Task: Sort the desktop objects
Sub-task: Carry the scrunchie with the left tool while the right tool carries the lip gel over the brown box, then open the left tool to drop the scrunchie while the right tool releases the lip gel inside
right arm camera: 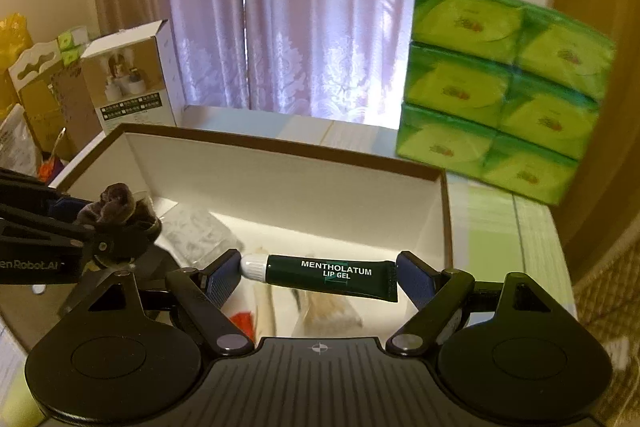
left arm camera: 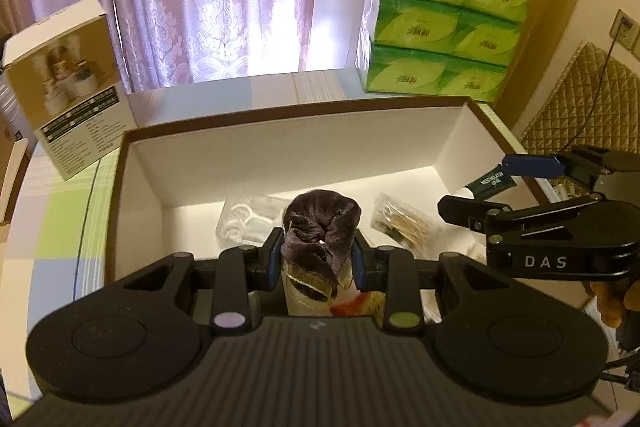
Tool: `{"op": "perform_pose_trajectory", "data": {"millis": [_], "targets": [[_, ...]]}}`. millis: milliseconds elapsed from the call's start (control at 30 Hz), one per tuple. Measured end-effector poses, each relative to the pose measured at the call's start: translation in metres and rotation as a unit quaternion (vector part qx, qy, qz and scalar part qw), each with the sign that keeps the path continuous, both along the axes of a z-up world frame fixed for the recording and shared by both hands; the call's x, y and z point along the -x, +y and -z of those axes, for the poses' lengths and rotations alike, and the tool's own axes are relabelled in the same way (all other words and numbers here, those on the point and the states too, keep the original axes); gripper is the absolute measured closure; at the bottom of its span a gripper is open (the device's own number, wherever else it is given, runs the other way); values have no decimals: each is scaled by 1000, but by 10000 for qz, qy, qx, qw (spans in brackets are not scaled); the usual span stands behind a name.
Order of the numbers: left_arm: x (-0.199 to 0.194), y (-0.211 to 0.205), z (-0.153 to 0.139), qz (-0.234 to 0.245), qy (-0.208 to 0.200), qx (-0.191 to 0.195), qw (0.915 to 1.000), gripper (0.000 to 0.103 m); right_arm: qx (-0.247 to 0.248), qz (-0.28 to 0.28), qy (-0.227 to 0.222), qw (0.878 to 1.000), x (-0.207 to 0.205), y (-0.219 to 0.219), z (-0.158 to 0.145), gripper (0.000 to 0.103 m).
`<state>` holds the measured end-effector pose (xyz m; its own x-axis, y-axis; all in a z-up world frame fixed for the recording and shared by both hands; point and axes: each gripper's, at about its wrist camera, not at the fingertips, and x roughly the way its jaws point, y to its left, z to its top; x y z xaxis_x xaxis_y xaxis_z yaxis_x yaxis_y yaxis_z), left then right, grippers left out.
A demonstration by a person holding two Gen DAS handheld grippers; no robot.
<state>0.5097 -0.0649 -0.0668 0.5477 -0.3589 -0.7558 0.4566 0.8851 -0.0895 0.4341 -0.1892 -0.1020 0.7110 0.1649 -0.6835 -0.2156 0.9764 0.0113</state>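
My left gripper [left arm camera: 318,253] is shut on a dark purple velvet scrunchie [left arm camera: 322,227], held over the near side of an open white box with a brown rim [left arm camera: 280,151]. The scrunchie [right arm camera: 116,205] and left gripper [right arm camera: 120,223] also show at the left of the right wrist view. My right gripper [right arm camera: 320,275] is shut on a dark green lip gel tube [right arm camera: 332,275] with a white cap, held lengthwise between the pads above the box [right arm camera: 280,167]. From the left wrist view that gripper [left arm camera: 480,183] and tube [left arm camera: 490,185] hover at the box's right wall.
Inside the box lie a clear plastic packet [left arm camera: 248,217] and a bag of cotton swabs [left arm camera: 404,223]. A stack of green tissue packs [left arm camera: 444,23] stands behind the box at the right. A product carton [left arm camera: 68,87] stands at the left. A checked cloth [left arm camera: 60,219] covers the table.
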Motion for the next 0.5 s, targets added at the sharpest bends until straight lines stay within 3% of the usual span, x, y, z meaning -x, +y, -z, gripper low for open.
{"op": "perform_pose_trajectory", "data": {"millis": [500], "targets": [[-58, -30, 33, 166, 176, -205, 9995, 74, 364, -231, 168, 9989, -59, -7, 25, 22]]}}
